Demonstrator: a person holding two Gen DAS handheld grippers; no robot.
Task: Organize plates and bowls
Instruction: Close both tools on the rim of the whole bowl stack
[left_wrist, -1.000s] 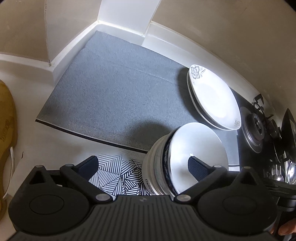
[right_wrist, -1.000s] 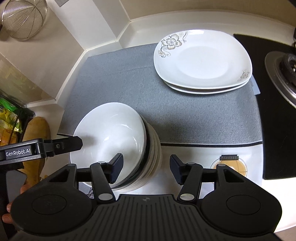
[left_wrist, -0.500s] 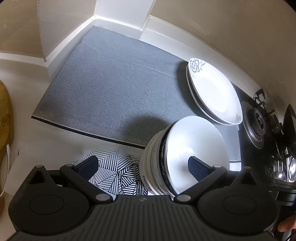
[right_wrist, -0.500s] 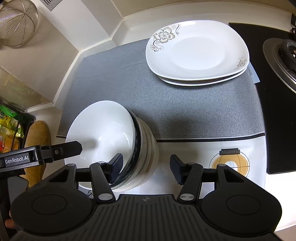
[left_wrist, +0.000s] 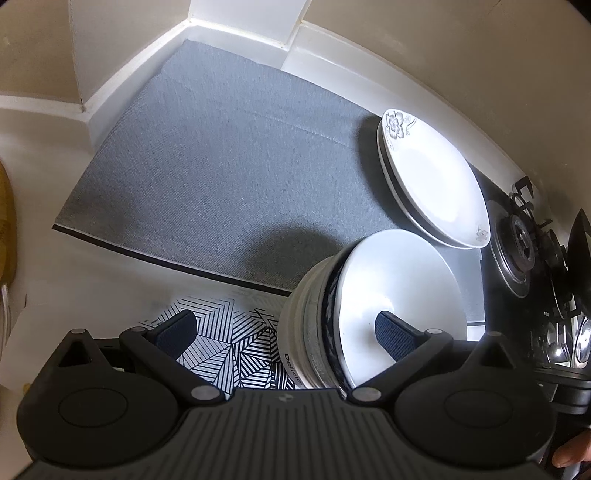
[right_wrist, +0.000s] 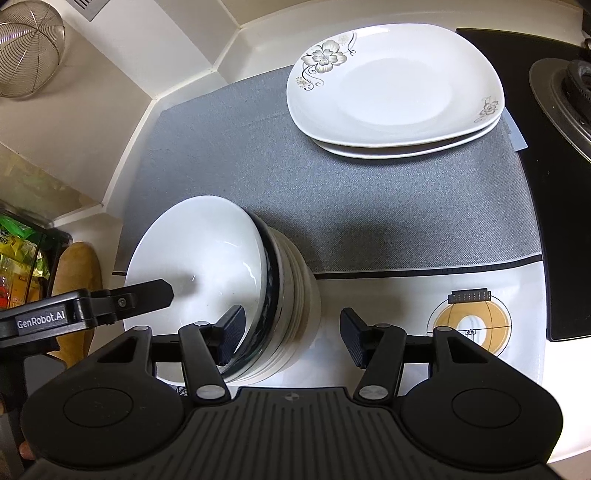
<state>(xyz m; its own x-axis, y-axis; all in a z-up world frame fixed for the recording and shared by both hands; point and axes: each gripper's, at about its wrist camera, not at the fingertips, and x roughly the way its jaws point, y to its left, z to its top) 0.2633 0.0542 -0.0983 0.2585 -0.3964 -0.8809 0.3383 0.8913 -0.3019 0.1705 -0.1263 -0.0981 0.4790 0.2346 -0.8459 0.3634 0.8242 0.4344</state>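
Two grippers astride stacked glossy bowls (rims round), woven mat

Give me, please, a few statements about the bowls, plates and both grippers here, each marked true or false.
1. The bowl stack holds several nested bowls. True.
2. The plates sit on the stove. False: they rest on the grey mat.
3. The left gripper is shut. False: it is open, one finger inside the top bowl.
4. The right gripper straddles the stack's rim. True.
5. The top plate is plain. False: it has flower prints.
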